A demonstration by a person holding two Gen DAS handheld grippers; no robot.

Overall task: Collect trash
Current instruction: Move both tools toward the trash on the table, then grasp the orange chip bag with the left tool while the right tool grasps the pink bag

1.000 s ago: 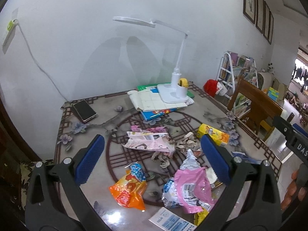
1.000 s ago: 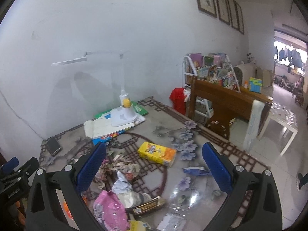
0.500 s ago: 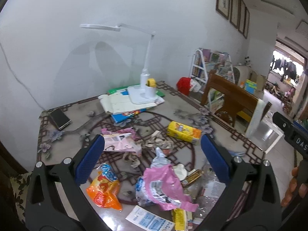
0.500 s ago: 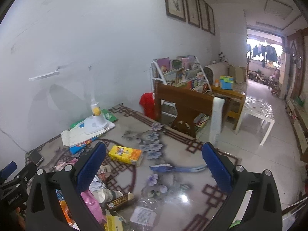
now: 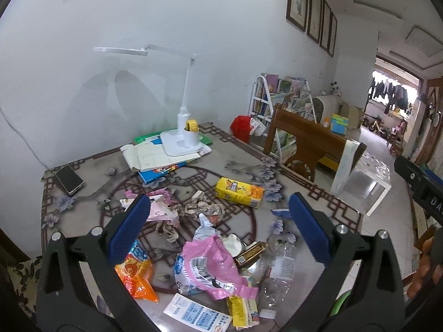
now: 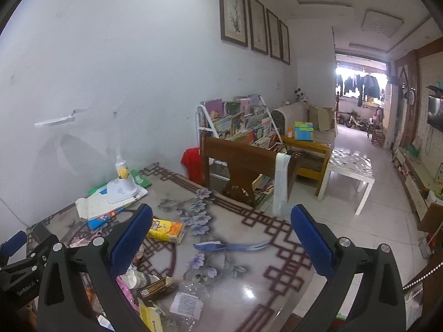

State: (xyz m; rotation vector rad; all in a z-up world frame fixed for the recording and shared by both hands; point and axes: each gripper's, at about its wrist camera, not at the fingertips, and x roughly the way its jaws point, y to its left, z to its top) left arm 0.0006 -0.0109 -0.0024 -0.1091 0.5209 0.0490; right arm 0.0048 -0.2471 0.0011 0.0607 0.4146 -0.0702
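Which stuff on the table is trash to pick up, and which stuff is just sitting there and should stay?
Trash to collect:
pink wrapper
orange snack bag
yellow carton
crumpled paper
clear plastic bottle
blue wrapper

Just lying about:
desk lamp
books
phone
wooden chair
bookshelf

Both tools, left and right, are open and empty.

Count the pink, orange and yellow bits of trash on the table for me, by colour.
Pink wrappers: 2, the big pink wrapper and the small pink wrapper
Orange packet: 1
Yellow: 2, the yellow carton and the yellow wrapper
Total: 5
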